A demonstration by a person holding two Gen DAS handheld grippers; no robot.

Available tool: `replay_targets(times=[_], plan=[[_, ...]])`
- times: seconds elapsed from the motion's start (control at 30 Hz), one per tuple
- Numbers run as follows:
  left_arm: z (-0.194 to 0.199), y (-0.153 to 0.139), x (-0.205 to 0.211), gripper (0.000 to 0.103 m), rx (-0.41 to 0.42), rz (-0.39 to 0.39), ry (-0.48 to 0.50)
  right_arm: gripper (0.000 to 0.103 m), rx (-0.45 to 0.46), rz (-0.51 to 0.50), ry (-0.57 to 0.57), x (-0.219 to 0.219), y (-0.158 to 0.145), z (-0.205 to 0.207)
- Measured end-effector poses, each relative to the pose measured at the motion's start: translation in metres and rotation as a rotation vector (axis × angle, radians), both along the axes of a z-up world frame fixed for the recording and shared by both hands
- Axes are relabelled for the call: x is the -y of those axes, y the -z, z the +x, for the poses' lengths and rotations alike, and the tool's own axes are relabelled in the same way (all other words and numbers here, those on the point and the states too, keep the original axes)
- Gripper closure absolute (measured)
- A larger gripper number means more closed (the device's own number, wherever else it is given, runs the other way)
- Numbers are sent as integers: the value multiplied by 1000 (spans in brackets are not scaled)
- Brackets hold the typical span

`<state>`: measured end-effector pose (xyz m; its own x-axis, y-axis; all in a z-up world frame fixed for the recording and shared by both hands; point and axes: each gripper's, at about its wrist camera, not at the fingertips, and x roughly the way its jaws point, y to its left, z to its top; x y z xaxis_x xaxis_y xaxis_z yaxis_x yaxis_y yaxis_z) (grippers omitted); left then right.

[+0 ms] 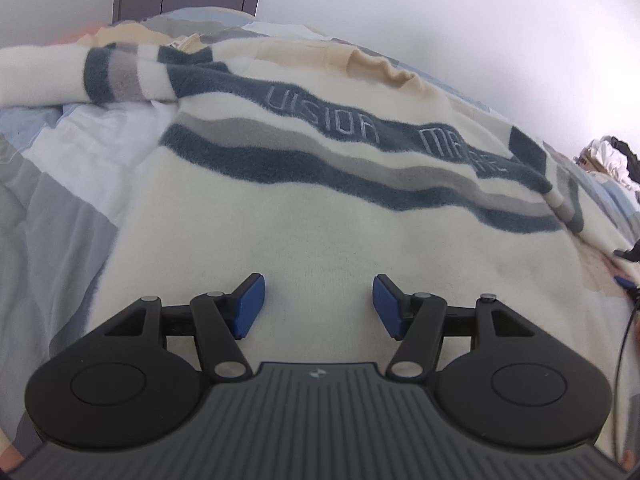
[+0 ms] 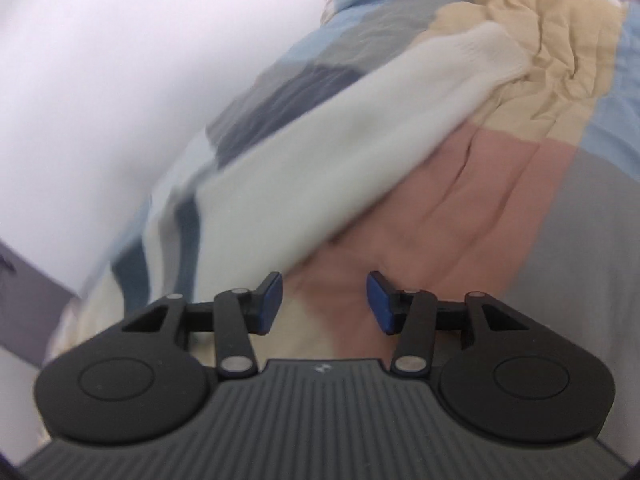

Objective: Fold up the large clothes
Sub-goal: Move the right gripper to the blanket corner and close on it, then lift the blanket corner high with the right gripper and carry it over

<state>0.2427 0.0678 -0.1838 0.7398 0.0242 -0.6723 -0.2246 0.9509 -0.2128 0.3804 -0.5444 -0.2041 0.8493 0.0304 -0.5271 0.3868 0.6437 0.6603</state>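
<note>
Nearest my left camera, the left tongs (image 1: 319, 306) sit at the bottom centre of the frame, blue pads apart with nothing between them, over the cream hem area of the sweater (image 1: 320, 184). The sweater lies spread flat on the bed (image 1: 68, 184), filling the middle of the frame; its body runs from the bottom up toward the collar at top centre. Dark teal and grey bands with stitched lettering cross it from upper left to lower right. One sleeve (image 1: 52, 76) stretches out to the upper left edge.

In my right view, which is blurred, the right tongs (image 2: 325, 303) also stand apart and empty, over the bed's pink patch. The other sleeve (image 2: 360, 128) runs diagonally from lower left to upper right, cuff at the upper right.
</note>
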Motion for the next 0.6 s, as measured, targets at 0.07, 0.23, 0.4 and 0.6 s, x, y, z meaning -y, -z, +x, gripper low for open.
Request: replay_targets(times=[0.07, 0.23, 0.4, 0.6], plan=[[3, 1, 1, 37, 1, 13, -4, 53, 28, 29, 44, 15, 7, 9], [7, 1, 0, 37, 6, 6, -33, 53, 115, 51, 126, 44, 14, 34], [11, 2, 2, 37, 3, 23, -48, 80, 112, 9, 196, 77, 11, 49], [15, 2, 2, 37, -12, 25, -58, 93, 144, -228, 174, 90, -35, 55]])
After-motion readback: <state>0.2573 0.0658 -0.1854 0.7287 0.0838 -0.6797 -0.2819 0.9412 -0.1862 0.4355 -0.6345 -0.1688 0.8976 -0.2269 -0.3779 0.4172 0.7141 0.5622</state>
